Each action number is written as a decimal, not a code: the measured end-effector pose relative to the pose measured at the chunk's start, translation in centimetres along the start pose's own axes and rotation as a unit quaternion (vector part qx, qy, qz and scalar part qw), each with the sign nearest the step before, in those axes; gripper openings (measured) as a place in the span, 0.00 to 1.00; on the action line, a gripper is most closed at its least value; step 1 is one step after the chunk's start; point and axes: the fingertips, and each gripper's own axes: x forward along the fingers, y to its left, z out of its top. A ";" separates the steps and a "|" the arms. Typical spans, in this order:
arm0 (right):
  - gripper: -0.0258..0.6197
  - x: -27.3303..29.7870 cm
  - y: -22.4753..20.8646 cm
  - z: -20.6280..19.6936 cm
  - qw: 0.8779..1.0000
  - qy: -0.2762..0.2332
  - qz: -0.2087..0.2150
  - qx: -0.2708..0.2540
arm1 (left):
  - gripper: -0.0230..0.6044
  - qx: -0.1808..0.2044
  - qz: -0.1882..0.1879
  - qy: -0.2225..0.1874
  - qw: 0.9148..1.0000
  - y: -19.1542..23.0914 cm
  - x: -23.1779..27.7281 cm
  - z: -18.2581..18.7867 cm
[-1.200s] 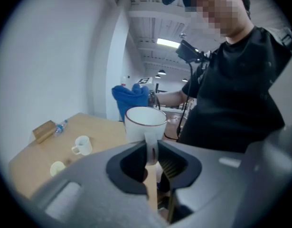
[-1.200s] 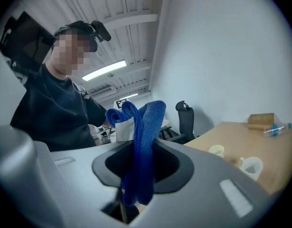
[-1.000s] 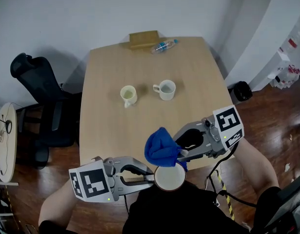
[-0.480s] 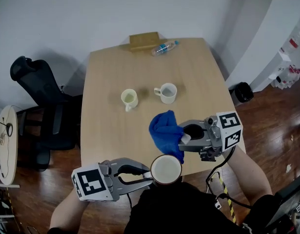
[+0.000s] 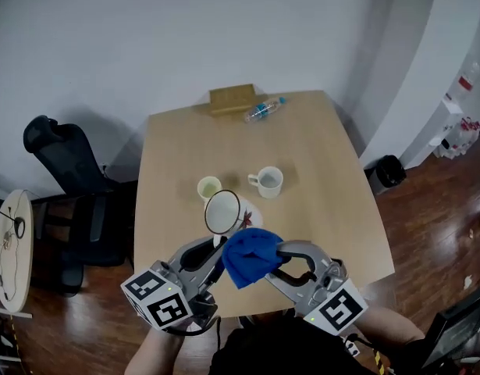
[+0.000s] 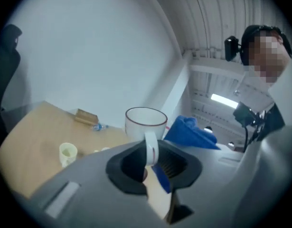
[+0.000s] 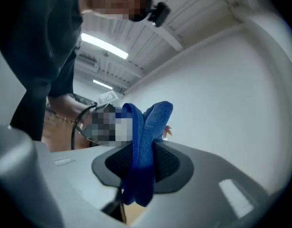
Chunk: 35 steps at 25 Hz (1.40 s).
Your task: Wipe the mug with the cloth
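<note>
My left gripper point(image 5: 218, 244) is shut on the handle of a white mug with a dark red rim point(image 5: 222, 212), holding it up over the near half of the table with its mouth turned toward the camera. In the left gripper view the mug point(image 6: 145, 124) stands above the jaws, its handle pinched between them. My right gripper point(image 5: 277, 253) is shut on a bunched blue cloth point(image 5: 250, 257), which sits just below and to the right of the mug, close against it. In the right gripper view the cloth point(image 7: 145, 141) sticks up from between the jaws.
On the light wooden table point(image 5: 325, 170) stand a pale yellow cup point(image 5: 209, 188) and a white cup point(image 5: 267, 181). At the far edge lie a brown box point(image 5: 231, 98) and a plastic bottle point(image 5: 263, 109). A black office chair point(image 5: 64, 178) stands left of the table.
The left gripper has swung the mug up and away from the body, over the table, rolling it on its side. The right gripper has turned and brought the cloth in beside the mug.
</note>
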 end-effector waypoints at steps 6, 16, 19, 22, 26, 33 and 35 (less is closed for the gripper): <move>0.21 -0.4 -1.3 0.8 0.997 -0.004 -0.053 -0.062 | 0.14 0.012 -0.017 -0.020 1.000 -1.6 0.2 1.0; 0.21 -3.7 -8.0 2.4 0.958 -0.135 0.011 0.253 | 0.14 0.046 -0.116 0.002 0.992 -5.7 -2.3 1.5; 0.21 -3.9 -8.4 2.2 0.934 -0.150 0.085 0.313 | 0.14 0.060 -0.157 0.021 0.986 -7.5 -3.4 1.6; 0.21 -4.0 -8.1 1.8 0.885 -0.177 0.177 0.393 | 0.14 0.057 -0.205 0.041 0.976 -9.2 -4.3 1.3; 0.21 -3.2 -6.7 0.9 0.805 -0.200 0.275 0.486 | 0.14 0.035 -0.290 0.054 0.955 -12.0 -5.2 0.7; 0.21 -1.8 -1.8 2.4 0.644 -0.270 0.395 0.597 | 0.14 -0.037 -0.346 0.033 0.937 -15.2 -3.4 0.0; 0.21 -1.5 -1.6 2.4 0.606 -0.294 0.393 0.626 | 0.14 -0.041 -0.338 0.013 0.940 -15.0 -3.2 0.3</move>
